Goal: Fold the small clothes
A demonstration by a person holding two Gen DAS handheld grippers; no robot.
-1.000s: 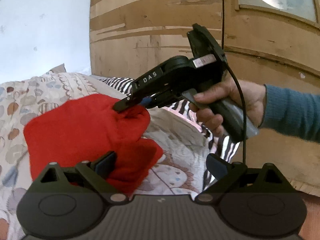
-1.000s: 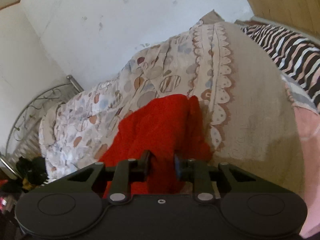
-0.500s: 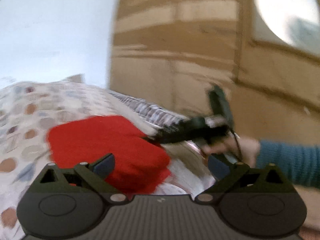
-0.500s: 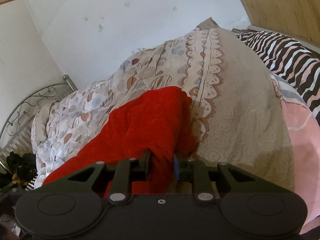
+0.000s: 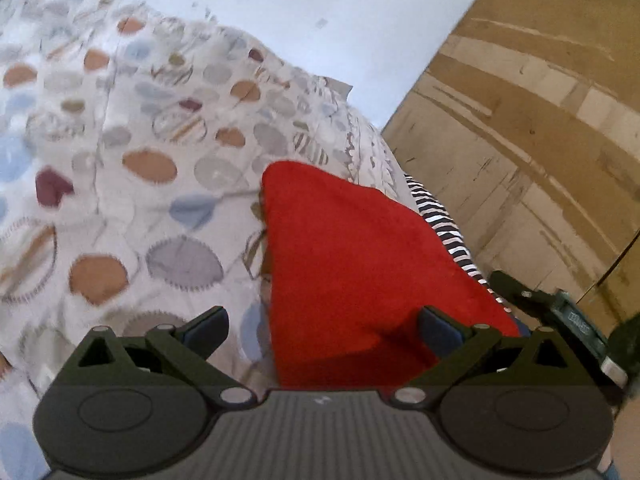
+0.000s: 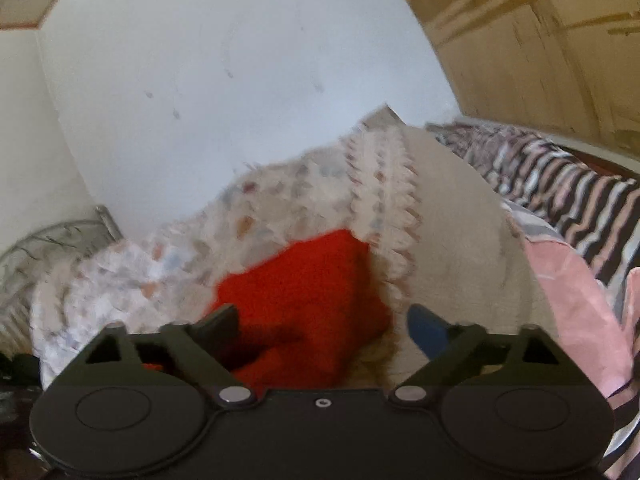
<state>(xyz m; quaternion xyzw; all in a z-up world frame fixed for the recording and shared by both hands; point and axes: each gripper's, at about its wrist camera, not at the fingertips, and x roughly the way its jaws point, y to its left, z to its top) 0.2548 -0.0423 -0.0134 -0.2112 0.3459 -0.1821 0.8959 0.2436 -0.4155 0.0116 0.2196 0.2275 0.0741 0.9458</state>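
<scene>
1. The red garment is a fuzzy, fleece-like cloth, folded into a rough wedge on the bed's patterned quilt.
2. The left gripper has wide jaws, the garment's near edge between them, unpinched.
3. The right gripper has its jaws opening; the blurred cloth seemingly lies loose between them.

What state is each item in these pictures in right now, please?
red cloth: folded over, lying on the bedspread, not gripped.
left gripper: open, cloth between its fingers.
right gripper: jaws opening, pads clear of the cloth.
patterned bedspread: spread out, rumpled.
striped fabric: lying beside the bedspread.
</scene>
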